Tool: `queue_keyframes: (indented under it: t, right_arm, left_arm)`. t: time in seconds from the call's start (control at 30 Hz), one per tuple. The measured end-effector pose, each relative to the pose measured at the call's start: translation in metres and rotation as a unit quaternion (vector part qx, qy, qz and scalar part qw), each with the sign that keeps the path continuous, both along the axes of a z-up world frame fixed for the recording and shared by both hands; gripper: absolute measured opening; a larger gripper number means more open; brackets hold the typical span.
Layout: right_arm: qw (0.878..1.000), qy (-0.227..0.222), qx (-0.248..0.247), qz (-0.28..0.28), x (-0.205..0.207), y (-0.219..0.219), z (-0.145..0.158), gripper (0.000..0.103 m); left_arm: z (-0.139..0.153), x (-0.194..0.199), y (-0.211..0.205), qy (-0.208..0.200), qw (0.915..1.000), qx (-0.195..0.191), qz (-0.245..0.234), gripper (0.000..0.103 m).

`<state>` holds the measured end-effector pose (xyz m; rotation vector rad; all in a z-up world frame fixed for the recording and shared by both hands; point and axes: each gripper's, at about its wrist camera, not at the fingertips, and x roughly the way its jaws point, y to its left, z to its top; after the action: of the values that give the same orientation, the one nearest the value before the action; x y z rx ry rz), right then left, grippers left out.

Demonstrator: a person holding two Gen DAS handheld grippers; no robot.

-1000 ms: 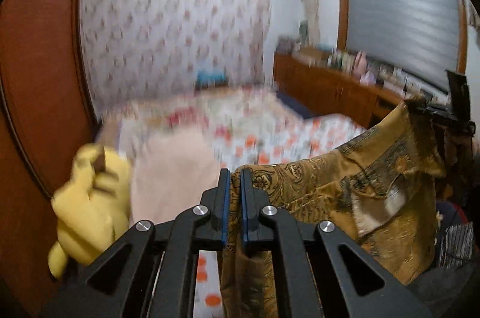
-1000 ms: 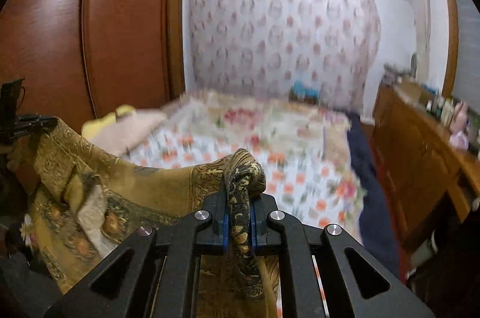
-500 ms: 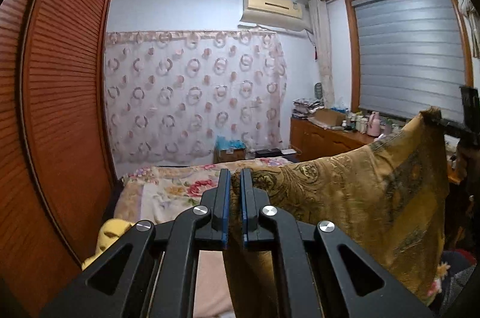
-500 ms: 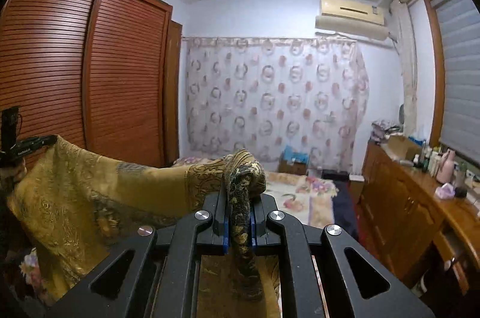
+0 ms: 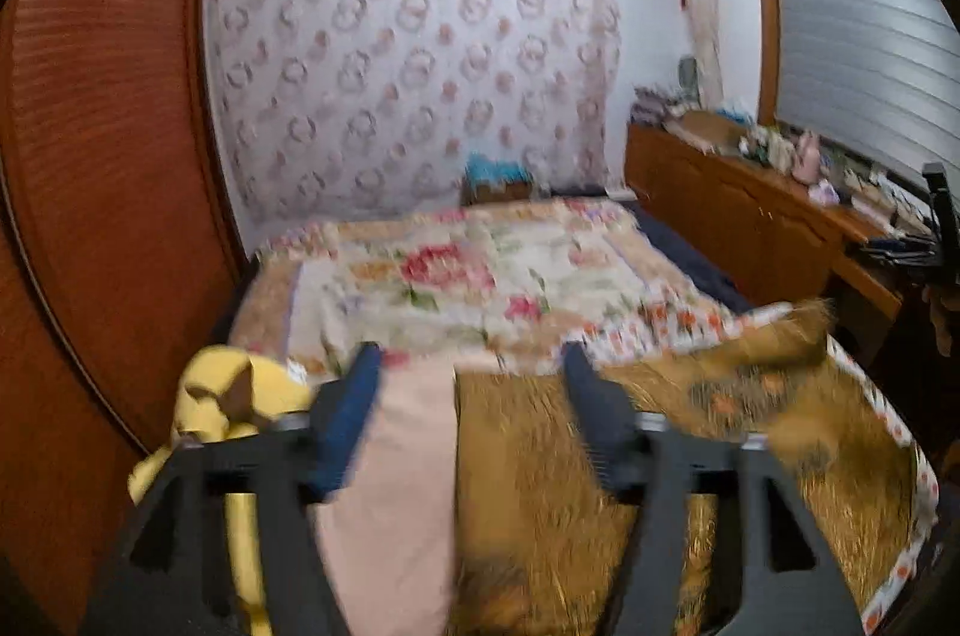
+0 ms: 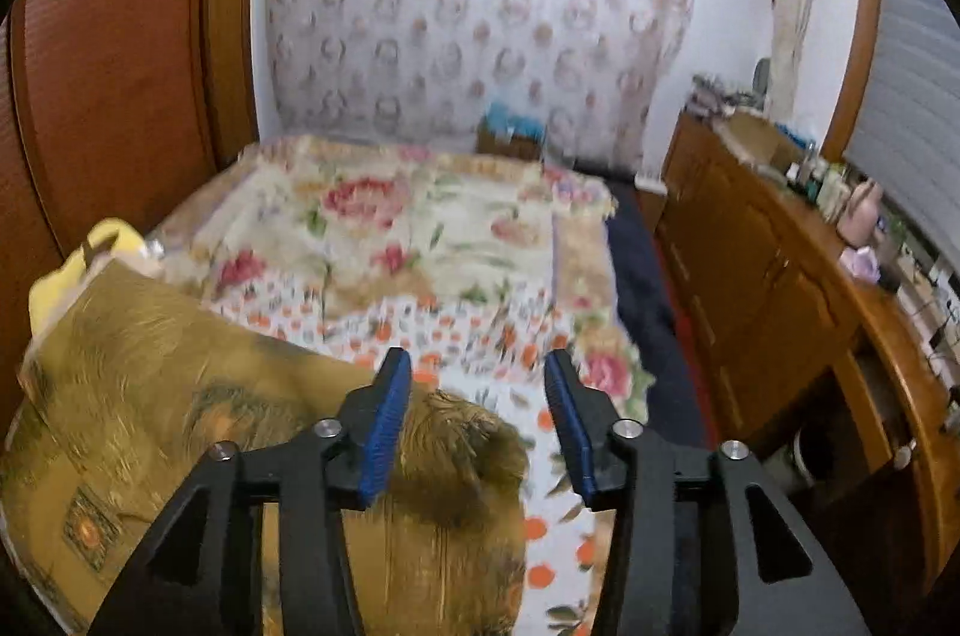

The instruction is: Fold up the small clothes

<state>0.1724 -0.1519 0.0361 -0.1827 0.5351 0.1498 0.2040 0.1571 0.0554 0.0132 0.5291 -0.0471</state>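
Gold patterned garment (image 5: 708, 456) lies spread on the near end of the bed (image 5: 480, 270), atop the floral bedspread, blurred. Left gripper (image 5: 471, 414) hovers above its left portion, jaws wide apart, holding nothing. Right gripper (image 6: 477, 417) hovers over its right edge (image 6: 456, 456), jaws likewise wide apart and empty. Pink cloth (image 5: 396, 504) and yellow plush (image 5: 222, 396) lie at the bed's left edge.

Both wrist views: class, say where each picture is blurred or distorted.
Left wrist view: motion blur smears the golden cloth and the open left gripper. Right wrist view: the right gripper is sharp; the cloth streaks. Both: fisheye bends the wardrobe.
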Motion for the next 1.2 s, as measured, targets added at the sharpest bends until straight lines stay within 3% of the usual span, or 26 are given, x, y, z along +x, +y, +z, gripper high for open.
queue_keyframes:
  t: [0.2,0.4,0.7,1.03,1.2]
  right_arm:
    - [0.999,0.014,-0.001,0.034,-0.014,0.010,-0.019,0.049]
    - [0.998,0.021,0.021,0.058,-0.036,-0.057,-0.036,0.049]
    - [0.995,0.079,0.037,0.039,-0.034,-0.092,-0.079,0.049]
    - [0.994,0.084,0.073,0.024,-0.038,-0.120,-0.082,0.049]
    - [0.994,0.073,0.080,0.011,-0.033,-0.125,-0.085,0.049]
  left_arm:
    - [-0.034,-0.024,-0.018,0.034,0.9994,-0.001,-0.011,0.080]
    - [-0.065,-0.048,-0.034,0.063,0.9974,-0.016,-0.030,0.080]
    - [-0.132,-0.057,-0.065,0.142,0.9877,-0.014,-0.063,0.080]
    - [-0.159,-0.052,-0.077,0.181,0.9812,0.010,-0.066,0.080]
    - [-0.161,-0.053,-0.078,0.178,0.9818,0.015,-0.065,0.081]
